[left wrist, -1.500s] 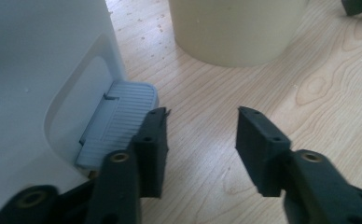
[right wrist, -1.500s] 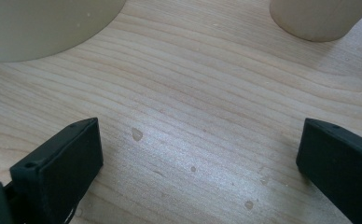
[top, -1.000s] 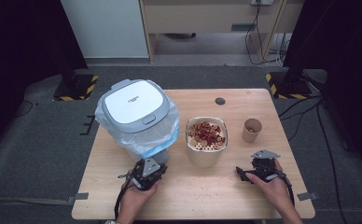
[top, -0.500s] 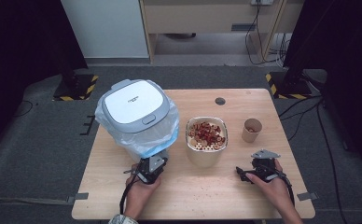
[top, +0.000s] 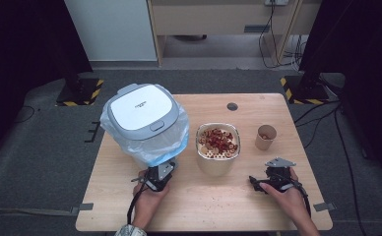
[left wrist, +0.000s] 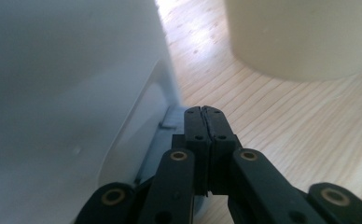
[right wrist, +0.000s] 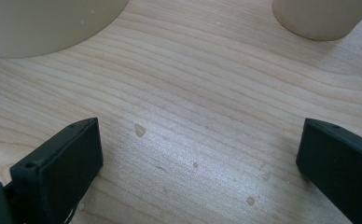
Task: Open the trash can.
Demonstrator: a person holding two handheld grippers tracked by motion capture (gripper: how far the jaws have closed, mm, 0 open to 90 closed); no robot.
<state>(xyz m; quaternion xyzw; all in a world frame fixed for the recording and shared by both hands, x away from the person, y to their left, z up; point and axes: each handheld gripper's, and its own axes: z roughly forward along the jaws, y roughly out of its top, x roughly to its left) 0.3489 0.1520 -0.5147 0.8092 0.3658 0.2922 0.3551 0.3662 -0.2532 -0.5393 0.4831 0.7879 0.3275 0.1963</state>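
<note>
Bearing small dark lettering (unreadable), white lid (top: 142,105)

A lidded white bin (top: 142,114) in a plastic liner stands beside a cream bowl (top: 217,147) of red pieces.

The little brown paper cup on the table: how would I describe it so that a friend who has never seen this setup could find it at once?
Start at the light wooden table and go to its far right part. There, right of the wide cream bowl of red pieces, stands the small brown paper cup. It is the smallest and narrowest container on the table, and the only brown one.
</note>
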